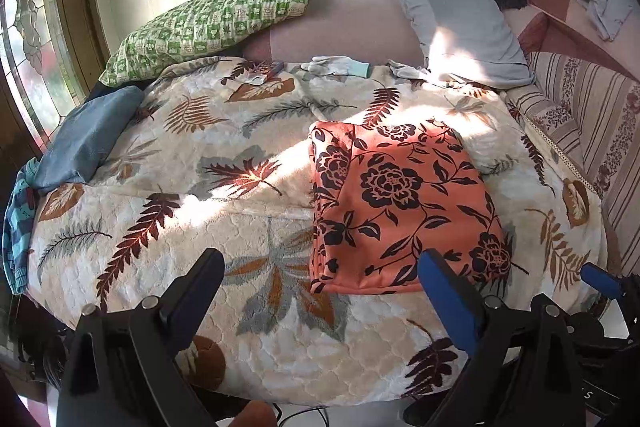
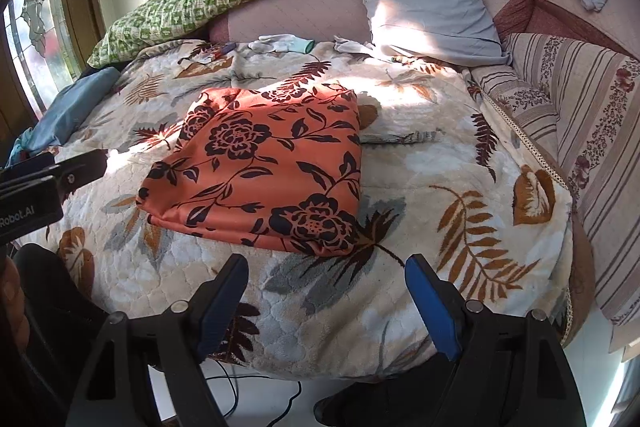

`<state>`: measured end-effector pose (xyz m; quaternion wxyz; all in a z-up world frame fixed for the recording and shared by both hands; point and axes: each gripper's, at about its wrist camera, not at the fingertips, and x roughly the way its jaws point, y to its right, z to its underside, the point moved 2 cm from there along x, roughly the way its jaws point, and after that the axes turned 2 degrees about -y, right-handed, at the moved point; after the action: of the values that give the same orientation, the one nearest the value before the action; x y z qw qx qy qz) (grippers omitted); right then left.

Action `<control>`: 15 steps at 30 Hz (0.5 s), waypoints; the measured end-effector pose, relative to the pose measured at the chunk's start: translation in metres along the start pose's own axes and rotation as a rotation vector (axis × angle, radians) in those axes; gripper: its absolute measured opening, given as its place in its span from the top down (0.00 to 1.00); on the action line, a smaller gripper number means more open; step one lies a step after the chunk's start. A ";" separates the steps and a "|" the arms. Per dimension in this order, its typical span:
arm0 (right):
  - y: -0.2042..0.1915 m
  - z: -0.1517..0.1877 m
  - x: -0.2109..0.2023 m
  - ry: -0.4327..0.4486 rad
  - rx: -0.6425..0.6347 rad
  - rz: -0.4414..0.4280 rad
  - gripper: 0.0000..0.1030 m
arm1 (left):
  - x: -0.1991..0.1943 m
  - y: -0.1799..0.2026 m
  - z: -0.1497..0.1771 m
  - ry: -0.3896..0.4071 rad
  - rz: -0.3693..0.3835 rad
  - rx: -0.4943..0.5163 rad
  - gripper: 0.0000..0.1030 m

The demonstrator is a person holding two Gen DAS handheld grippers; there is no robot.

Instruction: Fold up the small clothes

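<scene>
An orange garment with black flowers (image 1: 400, 203) lies folded into a flat rectangle on the leaf-patterned blanket (image 1: 224, 155); it also shows in the right wrist view (image 2: 268, 167). My left gripper (image 1: 320, 267) is open and empty, held above the near edge of the bed, just short of the garment's near edge. My right gripper (image 2: 326, 271) is open and empty, also above the near edge, close to the garment's near corner. The right gripper's blue fingertips (image 1: 600, 281) show at the right edge of the left wrist view.
A folded blue cloth (image 1: 84, 143) and a striped blue garment (image 1: 18, 223) lie at the bed's left edge. A green checked pillow (image 1: 212, 23), a grey pillow (image 1: 456, 15), white gloves (image 1: 336, 65) and small items sit at the head. Striped bedding (image 2: 580, 131) lies on the right. Cables (image 2: 256, 399) run on the floor.
</scene>
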<state>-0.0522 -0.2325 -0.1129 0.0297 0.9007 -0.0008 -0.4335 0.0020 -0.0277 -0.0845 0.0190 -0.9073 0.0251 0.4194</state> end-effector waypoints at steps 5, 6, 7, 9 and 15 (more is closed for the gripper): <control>-0.003 -0.002 0.001 -0.001 -0.009 -0.003 0.19 | -0.001 0.000 -0.001 -0.003 -0.001 -0.005 0.06; -0.003 -0.002 0.001 0.000 -0.008 -0.003 0.19 | -0.002 0.000 -0.001 0.002 -0.001 -0.005 0.06; -0.003 -0.002 0.001 0.000 -0.008 -0.004 0.19 | -0.002 0.001 -0.002 0.003 -0.001 -0.004 0.06; -0.003 -0.002 0.001 -0.003 -0.008 -0.004 0.19 | -0.002 0.002 -0.002 0.003 -0.001 -0.002 0.06; -0.004 -0.001 0.003 -0.007 -0.007 -0.007 0.19 | -0.001 0.003 -0.003 -0.008 0.005 0.002 0.06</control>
<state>-0.0497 -0.2281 -0.1145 0.0315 0.8991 0.0038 -0.4367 0.0034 -0.0306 -0.0823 0.0191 -0.9056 0.0279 0.4229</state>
